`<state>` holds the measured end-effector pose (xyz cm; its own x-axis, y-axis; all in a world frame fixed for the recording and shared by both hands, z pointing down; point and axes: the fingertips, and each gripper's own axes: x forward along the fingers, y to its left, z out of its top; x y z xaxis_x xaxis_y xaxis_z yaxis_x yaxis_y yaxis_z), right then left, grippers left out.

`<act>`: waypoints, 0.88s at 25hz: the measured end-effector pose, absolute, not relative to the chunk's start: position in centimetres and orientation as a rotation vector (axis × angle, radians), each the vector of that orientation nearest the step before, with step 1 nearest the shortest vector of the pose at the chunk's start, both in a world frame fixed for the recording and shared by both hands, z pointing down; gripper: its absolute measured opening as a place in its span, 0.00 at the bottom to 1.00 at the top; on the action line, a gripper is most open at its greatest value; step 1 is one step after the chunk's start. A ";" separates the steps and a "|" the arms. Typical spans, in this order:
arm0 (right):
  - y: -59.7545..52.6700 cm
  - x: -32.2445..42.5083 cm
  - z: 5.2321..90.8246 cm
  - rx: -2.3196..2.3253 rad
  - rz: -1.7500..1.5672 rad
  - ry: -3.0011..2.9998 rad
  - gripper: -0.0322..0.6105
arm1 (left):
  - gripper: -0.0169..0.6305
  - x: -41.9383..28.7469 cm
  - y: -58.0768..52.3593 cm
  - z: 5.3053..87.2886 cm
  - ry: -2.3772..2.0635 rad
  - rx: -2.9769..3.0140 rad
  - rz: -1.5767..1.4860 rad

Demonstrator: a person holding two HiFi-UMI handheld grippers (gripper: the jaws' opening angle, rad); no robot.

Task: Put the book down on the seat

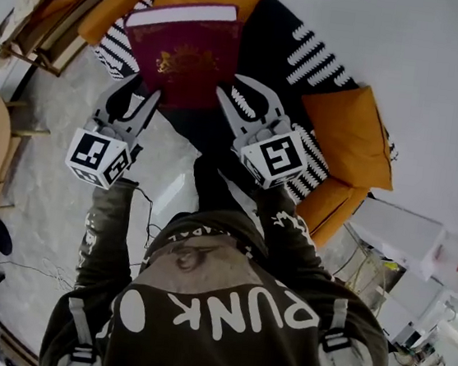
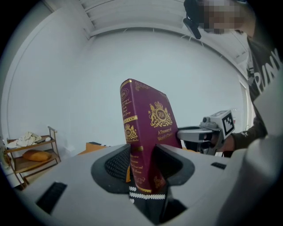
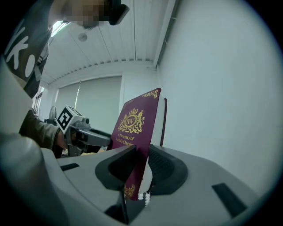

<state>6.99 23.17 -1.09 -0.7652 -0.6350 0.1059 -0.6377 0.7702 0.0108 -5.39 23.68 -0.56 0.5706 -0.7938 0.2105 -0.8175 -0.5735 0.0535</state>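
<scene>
Both the left gripper [image 1: 146,102] and right gripper [image 1: 233,96] clamp a thick maroon hardback book [image 1: 187,53], gold-embossed, above the orange-cushioned seat [image 1: 347,130].

Dark olive sweatshirt [image 1: 228,257] with white lettering, grey straps [image 1: 78,317] — grey left gripper [image 1: 143,93] and right gripper [image 1: 238,95], 2 black-and-white marker cubes [image 1: 275,157].

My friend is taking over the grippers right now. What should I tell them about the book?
Left gripper: shut on the book, at its near left edge.
Right gripper: shut on the book's near right edge.
Book: held by both grippers, cover up, over the armchair seat.
Done: the book is gripped and over the seat.
Left: lower it onto the seat, then open both grippers.
</scene>
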 end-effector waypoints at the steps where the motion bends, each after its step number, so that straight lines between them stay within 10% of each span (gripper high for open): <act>1: 21.9 6.8 -0.5 1.022 0.063 -2.854 0.19 | 0.29 -5.6 22.5 0.0 -1.369 2.636 0.257; 22: -2.7 -0.1 24.2 0.920 0.466 -2.677 0.19 | 0.29 -12.3 -1.5 24.9 -1.272 2.348 0.402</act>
